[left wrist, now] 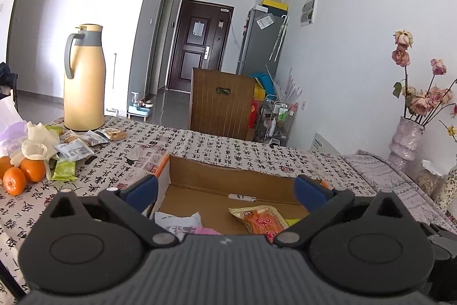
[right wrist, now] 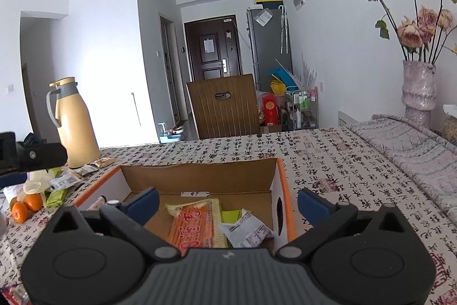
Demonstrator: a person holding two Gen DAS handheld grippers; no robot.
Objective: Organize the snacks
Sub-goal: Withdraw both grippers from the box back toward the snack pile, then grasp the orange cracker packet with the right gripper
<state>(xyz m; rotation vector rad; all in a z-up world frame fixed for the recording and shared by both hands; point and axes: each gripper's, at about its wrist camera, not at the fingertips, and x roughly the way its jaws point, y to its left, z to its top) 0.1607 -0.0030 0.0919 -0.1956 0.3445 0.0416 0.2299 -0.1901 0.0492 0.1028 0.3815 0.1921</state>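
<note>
Standing open on the patterned tablecloth [left wrist: 228, 147], a cardboard box [left wrist: 228, 176] with orange-edged walls holds several snack packets: an orange packet [left wrist: 261, 220] lies flat on its floor, with a white wrapper [left wrist: 178, 220] beside it and a bit of pink wrapper showing at the near edge. The left gripper [left wrist: 225, 190] hangs over the near side of the box with its blue-padded fingers [left wrist: 142, 190] spread wide and nothing between them. The right gripper [right wrist: 228, 202] hangs over the same box, fingers [right wrist: 312, 205] equally wide apart, gripping nothing; from its view the orange packet [right wrist: 194, 225] lies next to a white crumpled wrapper [right wrist: 247, 229] and a green packet [right wrist: 231, 215]. Left of the box, well apart from it, more loose packets [left wrist: 75, 150] lie scattered on the cloth, a light green one [left wrist: 65, 170] among them, near a few mandarins [left wrist: 24, 175] and a pale crumpled bag [left wrist: 35, 142]. A tan thermos jug [left wrist: 84, 79] with a grey handle stands behind that pile. A vase of dried roses [right wrist: 418, 87] stands at the right side of the table. Beyond the table's far edge a wooden chair back [left wrist: 222, 103] is visible.
</note>
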